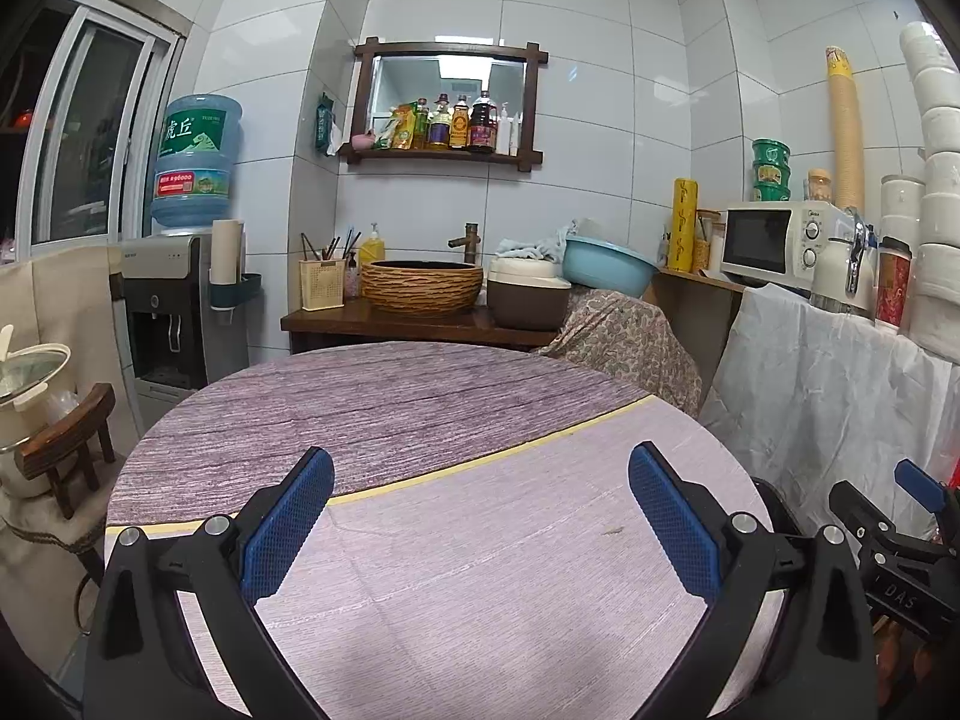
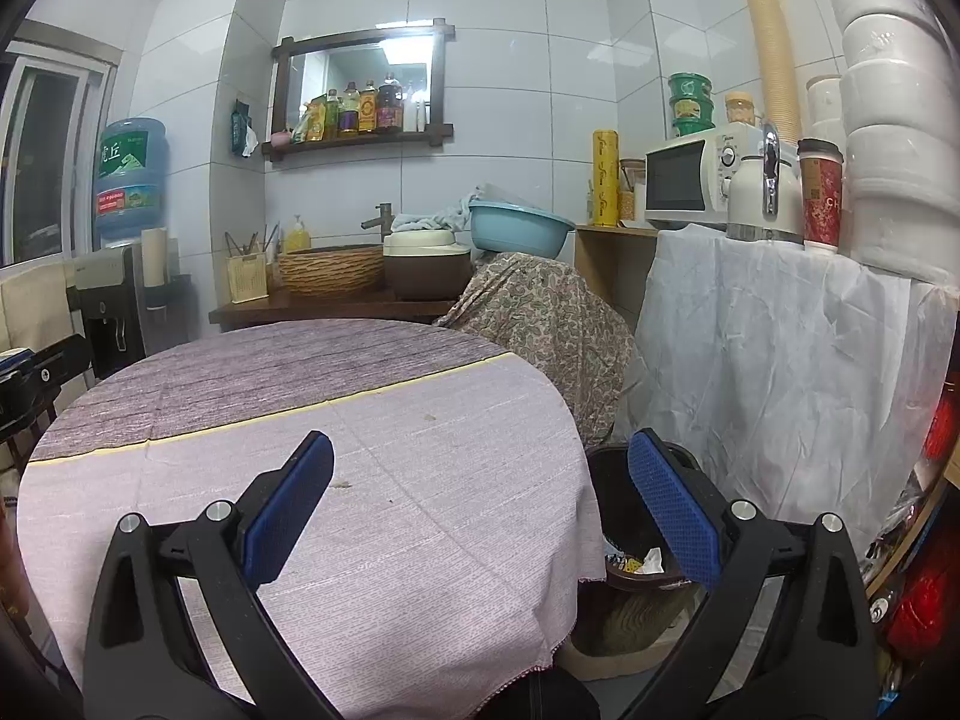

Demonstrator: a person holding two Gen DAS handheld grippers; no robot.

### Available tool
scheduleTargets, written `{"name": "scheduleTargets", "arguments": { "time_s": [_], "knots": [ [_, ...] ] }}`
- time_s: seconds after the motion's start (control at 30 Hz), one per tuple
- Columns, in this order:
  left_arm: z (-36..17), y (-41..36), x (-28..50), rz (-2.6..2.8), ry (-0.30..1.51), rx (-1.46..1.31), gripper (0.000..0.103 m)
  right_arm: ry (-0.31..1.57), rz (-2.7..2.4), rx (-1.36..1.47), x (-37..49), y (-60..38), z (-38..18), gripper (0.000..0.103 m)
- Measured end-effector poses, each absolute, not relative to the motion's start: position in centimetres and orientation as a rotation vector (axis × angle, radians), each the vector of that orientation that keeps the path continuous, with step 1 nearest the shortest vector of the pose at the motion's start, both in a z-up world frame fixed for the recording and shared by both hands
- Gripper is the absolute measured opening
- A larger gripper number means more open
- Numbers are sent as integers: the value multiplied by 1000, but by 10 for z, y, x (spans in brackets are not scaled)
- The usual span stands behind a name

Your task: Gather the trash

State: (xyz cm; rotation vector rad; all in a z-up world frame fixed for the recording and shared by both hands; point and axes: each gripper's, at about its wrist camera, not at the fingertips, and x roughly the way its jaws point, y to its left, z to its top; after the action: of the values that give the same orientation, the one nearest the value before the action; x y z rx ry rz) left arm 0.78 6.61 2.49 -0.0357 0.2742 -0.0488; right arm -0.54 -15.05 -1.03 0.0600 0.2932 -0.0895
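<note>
Blue-padded fingers of the left tool [image 1: 480, 516] stand wide apart with nothing between them, hovering low over the round counter [image 1: 420, 396]. Its cloth is pale lilac on the near side and darker, wood-grained on the far side, the two parted by a thin yellow stripe. A small brownish fleck [image 1: 613, 531] lies on the pale cloth, just left of the right-hand finger; what it is cannot be made out.

From the right wrist view, the right tool [image 2: 480, 510] is likewise spread open and empty. Its left finger hangs over the counter's pale cloth, its right finger over the dark trash bin [image 2: 624, 516] that stands on the floor just beside the counter's right edge. Down in the bin sit a crumpled white scrap and some yellow wrapper bits [image 2: 639, 563]. Two or three faint specks [image 2: 343, 485] mark the cloth near the left finger, possibly crumbs or stains.

Behind the counter, a wooden shelf carries a woven basin [image 1: 422, 287], a brown cooker pot [image 1: 528, 297] and a light blue bowl [image 1: 609, 267] resting on a floral cloth. A microwave [image 1: 777, 243] sits to the right above a white drape, and a water dispenser [image 1: 174, 306] stands at the left.
</note>
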Motion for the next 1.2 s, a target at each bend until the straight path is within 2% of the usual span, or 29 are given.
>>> {"name": "scheduleTargets", "arguments": {
  "time_s": [1.2],
  "knots": [
    [21, 66, 7, 5, 296, -22, 98, 301, -86, 69, -5, -150, -15, 97]
  ]
}}
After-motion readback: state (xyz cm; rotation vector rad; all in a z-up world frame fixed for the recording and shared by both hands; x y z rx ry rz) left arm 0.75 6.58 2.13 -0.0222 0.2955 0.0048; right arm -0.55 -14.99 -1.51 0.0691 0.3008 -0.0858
